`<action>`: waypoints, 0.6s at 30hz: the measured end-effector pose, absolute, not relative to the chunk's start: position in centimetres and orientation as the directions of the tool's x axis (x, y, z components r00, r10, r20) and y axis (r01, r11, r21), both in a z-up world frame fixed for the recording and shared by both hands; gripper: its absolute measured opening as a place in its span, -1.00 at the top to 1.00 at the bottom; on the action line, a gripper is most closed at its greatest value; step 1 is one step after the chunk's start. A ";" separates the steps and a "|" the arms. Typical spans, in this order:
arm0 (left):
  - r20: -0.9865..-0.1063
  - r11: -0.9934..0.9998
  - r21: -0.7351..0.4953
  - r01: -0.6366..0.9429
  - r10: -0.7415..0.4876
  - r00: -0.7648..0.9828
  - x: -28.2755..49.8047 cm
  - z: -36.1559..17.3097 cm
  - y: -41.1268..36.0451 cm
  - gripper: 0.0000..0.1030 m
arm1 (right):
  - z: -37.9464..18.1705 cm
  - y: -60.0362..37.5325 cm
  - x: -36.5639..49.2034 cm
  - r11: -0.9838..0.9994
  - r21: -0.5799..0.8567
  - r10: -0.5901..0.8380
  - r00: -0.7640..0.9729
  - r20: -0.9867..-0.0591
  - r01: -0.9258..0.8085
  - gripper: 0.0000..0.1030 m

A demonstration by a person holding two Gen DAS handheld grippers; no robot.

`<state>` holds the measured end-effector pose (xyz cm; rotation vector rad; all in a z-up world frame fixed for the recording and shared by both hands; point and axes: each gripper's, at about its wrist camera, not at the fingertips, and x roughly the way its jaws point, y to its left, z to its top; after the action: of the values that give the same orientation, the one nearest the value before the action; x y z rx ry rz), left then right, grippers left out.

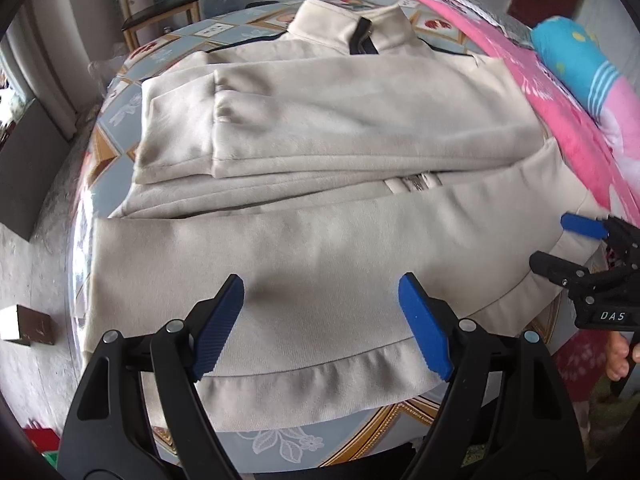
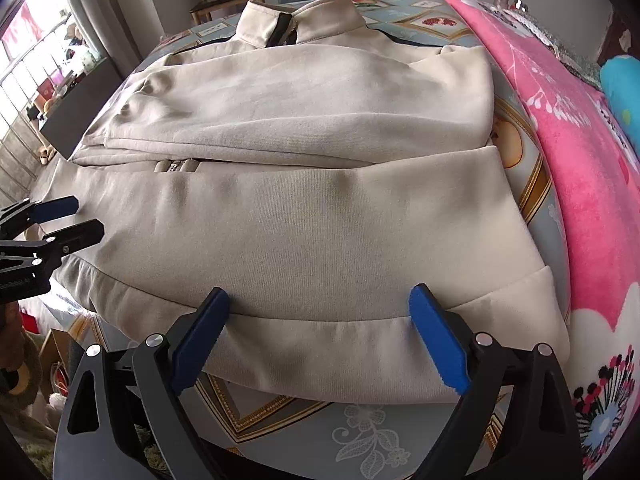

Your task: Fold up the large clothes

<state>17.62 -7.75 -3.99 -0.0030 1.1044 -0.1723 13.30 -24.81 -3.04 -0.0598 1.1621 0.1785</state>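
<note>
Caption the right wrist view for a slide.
Open right gripper poised over the hem of a beige jacket on a patterned table.

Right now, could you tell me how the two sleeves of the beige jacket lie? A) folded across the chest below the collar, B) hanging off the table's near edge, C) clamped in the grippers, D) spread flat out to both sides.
A: both sleeves lie crossed over the beige jacket below the collar.

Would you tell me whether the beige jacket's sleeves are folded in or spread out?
Folded in: both sleeves lie crosswise over the chest of the beige jacket, below the collar.
</note>
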 end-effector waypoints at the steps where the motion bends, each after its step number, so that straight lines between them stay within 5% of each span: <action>1: -0.888 0.988 -0.081 0.129 -0.130 0.441 17.7 -3.8 -7.7 -0.48 | -2.9 -24.9 13.4 0.985 0.057 0.116 0.382 -0.917 -0.164 -0.73; 18: -0.872 0.999 0.034 0.027 0.016 0.490 20.2 0.9 -6.5 -0.61 | 1.2 -24.9 15.6 0.971 0.182 0.230 0.408 -0.883 -0.152 -0.73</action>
<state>20.19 -6.51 0.90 0.0450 1.0592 -0.0063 15.60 -24.85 1.17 0.0773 1.1251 0.2409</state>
